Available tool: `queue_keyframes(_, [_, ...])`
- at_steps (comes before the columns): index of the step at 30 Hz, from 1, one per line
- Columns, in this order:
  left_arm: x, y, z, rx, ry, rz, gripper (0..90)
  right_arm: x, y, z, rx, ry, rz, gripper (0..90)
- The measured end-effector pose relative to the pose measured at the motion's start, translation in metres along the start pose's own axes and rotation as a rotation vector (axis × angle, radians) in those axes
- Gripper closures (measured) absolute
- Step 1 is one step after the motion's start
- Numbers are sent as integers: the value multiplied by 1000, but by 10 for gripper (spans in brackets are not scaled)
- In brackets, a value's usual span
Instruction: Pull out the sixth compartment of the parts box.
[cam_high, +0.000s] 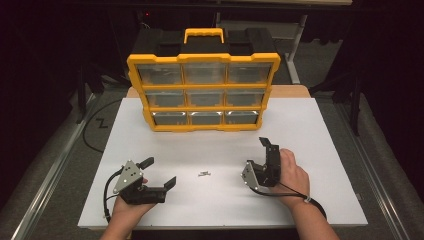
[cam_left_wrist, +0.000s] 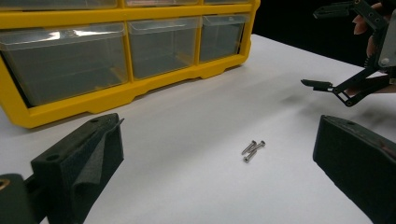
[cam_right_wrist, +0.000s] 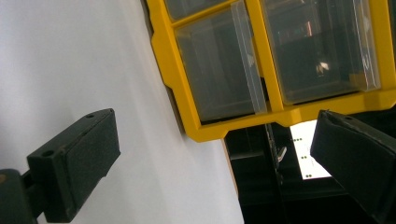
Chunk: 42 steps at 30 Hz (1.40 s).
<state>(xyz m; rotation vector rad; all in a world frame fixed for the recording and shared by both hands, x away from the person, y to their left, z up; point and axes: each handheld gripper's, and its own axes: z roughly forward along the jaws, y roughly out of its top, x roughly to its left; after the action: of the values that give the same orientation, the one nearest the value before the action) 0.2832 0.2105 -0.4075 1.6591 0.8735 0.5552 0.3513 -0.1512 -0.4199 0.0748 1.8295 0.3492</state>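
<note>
A few small silver screws (cam_high: 203, 174) lie together on the white table (cam_high: 310, 130), between the two grippers. My left gripper (cam_high: 160, 171) rests at the front left, open, its jaws pointing right toward the screws (cam_left_wrist: 252, 149), which lie just ahead of its open jaws (cam_left_wrist: 219, 135). At the front right, a hand holds my right gripper (cam_high: 256, 153) turned on its side, open and empty; it also appears across the table from my left gripper (cam_left_wrist: 322, 46). Its own jaws (cam_right_wrist: 217, 135) face the yellow organizer (cam_right_wrist: 177, 70).
A yellow drawer organizer (cam_high: 202, 92) with several clear drawers, all closed, and a carry handle stands upright at the back middle of the table. Its lower drawers (cam_left_wrist: 163, 44) look empty. Dark floor and frame rails surround the table.
</note>
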Motion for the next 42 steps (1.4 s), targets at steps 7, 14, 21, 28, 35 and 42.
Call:
queue_keyframes(7, [0,0,-1,-4,2,6,23,-7,7,1,10,0,-2,93])
queue_keyframes(14, [-2,0,-1,-2,-9,11,23,-12,12,7,40,14,-27,94])
queue_keyframes(21, [-2,0,-1,4,-15,22,23,-29,20,11,52,10,-47,100])
queue_keyframes(28, [-3,1,-1,-1,-17,18,22,-46,25,17,70,-11,-51,119])
queue_keyframes(35, [-3,1,-1,2,-21,23,22,-61,32,22,66,-24,-64,128])
queue_keyframes(42, [-3,1,-1,4,-26,24,22,-69,37,28,82,-22,-60,158])
